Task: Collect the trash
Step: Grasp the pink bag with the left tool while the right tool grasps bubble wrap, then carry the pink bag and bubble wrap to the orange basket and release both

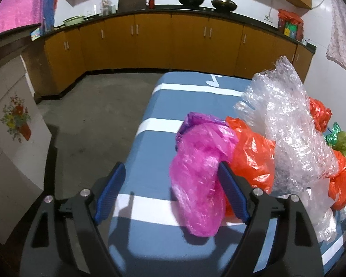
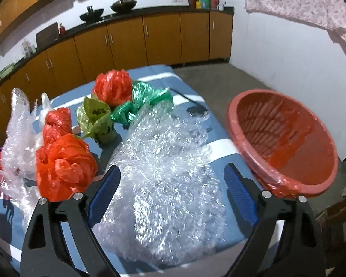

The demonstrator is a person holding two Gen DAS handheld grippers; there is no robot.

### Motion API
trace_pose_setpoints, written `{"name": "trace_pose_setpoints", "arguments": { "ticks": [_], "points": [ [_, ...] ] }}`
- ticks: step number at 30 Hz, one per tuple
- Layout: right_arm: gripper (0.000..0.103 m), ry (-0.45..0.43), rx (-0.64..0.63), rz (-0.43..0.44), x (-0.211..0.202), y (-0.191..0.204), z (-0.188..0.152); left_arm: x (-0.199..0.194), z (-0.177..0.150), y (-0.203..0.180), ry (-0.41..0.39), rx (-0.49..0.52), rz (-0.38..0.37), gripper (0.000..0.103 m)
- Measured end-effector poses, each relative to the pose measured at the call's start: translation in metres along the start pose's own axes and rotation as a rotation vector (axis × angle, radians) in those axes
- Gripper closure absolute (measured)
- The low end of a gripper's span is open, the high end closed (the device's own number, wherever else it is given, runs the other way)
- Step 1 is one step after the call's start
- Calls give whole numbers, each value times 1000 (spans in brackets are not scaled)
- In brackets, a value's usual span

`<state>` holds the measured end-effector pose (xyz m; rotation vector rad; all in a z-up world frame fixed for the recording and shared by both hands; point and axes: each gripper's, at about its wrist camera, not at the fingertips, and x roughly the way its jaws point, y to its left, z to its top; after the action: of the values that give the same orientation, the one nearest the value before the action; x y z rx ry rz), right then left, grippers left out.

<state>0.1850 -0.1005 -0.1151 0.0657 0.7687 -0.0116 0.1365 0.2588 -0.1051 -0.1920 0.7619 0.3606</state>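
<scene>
Left tongs [image 1: 171,190] spread around the pink bag [image 1: 199,175], right tongs [image 2: 173,196] spread over the bubble wrap [image 2: 163,184], both lying on the striped counter [image 1: 150,143]: light, limp, slippery film, judged best pinched at a bunched fold.

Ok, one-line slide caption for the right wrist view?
Right tool open over clear bubble wrap on the striped table, red basket alongside.

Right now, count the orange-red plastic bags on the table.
3, perhaps more hidden: one at the back beside the green bag, one knotted mid-left, one big in front.
</scene>
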Motion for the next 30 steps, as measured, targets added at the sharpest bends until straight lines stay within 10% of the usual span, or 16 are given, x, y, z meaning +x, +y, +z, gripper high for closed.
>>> {"name": "trace_pose_setpoints", "arguments": {
  "ticks": [8,14,21,30],
  "points": [
    [6,49,-51,-4,18,7,-6,16,2,-8,38,2,-61,40],
    [41,70,-78,28,20,10,-10,16,2,-13,39,22,-98,70],
    [74,72,-70,70,13,10,-10,1,0,-11,0,31,-90,76],
    [88,39,-77,106,-1,6,-10,-24,6,1,-68,20,-65,81]
  ]
}}
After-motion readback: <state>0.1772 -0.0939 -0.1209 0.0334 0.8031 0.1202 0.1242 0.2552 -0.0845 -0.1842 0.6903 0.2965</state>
